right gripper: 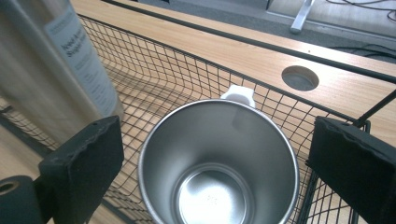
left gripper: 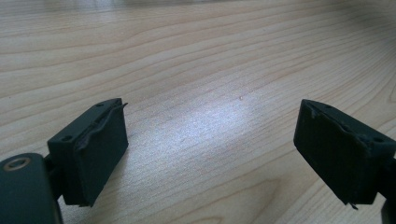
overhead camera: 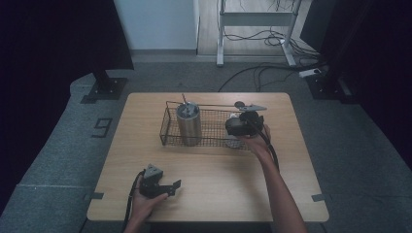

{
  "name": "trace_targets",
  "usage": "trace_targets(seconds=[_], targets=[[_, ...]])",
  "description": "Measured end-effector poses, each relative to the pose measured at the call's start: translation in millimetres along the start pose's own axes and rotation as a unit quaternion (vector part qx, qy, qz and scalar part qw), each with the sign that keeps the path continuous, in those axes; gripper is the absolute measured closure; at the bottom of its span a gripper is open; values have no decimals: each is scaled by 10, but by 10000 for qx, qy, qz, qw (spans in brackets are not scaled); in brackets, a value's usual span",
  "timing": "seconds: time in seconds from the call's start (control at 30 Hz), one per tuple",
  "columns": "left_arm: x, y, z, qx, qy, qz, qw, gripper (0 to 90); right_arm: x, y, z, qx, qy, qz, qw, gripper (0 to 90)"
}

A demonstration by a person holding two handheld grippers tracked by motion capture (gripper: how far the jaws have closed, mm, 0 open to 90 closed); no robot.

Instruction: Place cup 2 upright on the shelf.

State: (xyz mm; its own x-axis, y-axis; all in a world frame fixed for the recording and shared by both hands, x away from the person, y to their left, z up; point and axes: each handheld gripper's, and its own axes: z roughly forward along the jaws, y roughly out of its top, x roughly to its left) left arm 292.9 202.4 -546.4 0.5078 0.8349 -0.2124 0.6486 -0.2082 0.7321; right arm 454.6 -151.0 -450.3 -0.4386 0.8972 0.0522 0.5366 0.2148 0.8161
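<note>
While the left claw (overhead camera: pixel 176 185) rests low over the wooden desk (overhead camera: pixel 218 189) near the front edge, the right claw (overhead camera: pixel 238 127) is up at the wire basket (overhead camera: pixel 167 121). In the left claw's own view, its two black pads (left gripper: pixel 95 154) are wide apart, with bare wood between them and nothing held. The person's left hand (overhead camera: pixel 145 196) grips it from behind.

In the right claw's own view, a shiny metal cup (right gripper: pixel 218 161) stands upright inside the basket, right under the claw. The cup is open at the top and looks empty inside. A small white tab (right gripper: pixel 239 94) sits at its far rim. The right claw's pads (right gripper: pixel 86 161) are wide apart, one on each side of the cup. They are not squeezing it, and I cannot tell if either one touches it.

A tall metal bottle (overhead camera: pixel 188 122) stands upright in the left part of the basket, with a thin rod sticking out of its top. In the right claw's view it stands just beside the cup and has a white label (right gripper: pixel 81 56). A round hole (right gripper: pixel 300 78) shows in the desk behind the basket.
</note>
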Motion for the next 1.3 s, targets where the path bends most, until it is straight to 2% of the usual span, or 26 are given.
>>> trace_targets(seconds=[0.1, 0.37, 0.63, 0.7, 0.8, 0.83, 0.97, 1.0, 1.13, 1.17, 1.2, 1.3], targets=[[0, 0, 0, 0, -2, -1, 10000, 100, 0, -15, -43, -72, 19, -13, 10000, 35], [4, -1, -4, -14, 18, -9, 10000, 100, 7, -120, -244, -391, 332, 42, 9987, 65], [-3, -4, -7, -15, 50, 20, 10000, 100, 15, -297, -469, -611, 392, 16, 9974, 80], [-9, -5, -6, -13, 49, 13, 10000, 100, 9, -401, -561, -654, 387, -1, 9971, 84], [-16, -4, -6, -20, 56, 20, 10000, 100, 6, -466, -608, -668, 380, -28, 9970, 86], [-17, -3, -6, -17, 53, 30, 10000, 100, -3, -560, -665, -673, 364, -47, 9971, 88], [-21, -4, -2, -15, 58, 40, 10000, 100, -26, -686, -726, -675, 332, -58, 9972, 93], [-22, -4, -1, -8, 60, 47, 10000, 100, -49, -792, -778, -666, 329, -60, 9972, 99], [-25, -2, 0, -3, 61, 51, 10000, 100, -67, -930, -830, -666, 328, -49, 9972, 109], [-26, -2, 1, 0, 69, 53, 10000, 100, -77, -1041, -868, -642, 294, -83, 9975, 110], [-26, -2, 1, 0, 69, 53, 10000, 100, -77, -1041, -868, -642, 294, -83, 9975, 110], [-27, -1, 1, 4, 77, 59, 10000, 100, -100, -1206, -927, -590, 286, -46, 9978, 113]])
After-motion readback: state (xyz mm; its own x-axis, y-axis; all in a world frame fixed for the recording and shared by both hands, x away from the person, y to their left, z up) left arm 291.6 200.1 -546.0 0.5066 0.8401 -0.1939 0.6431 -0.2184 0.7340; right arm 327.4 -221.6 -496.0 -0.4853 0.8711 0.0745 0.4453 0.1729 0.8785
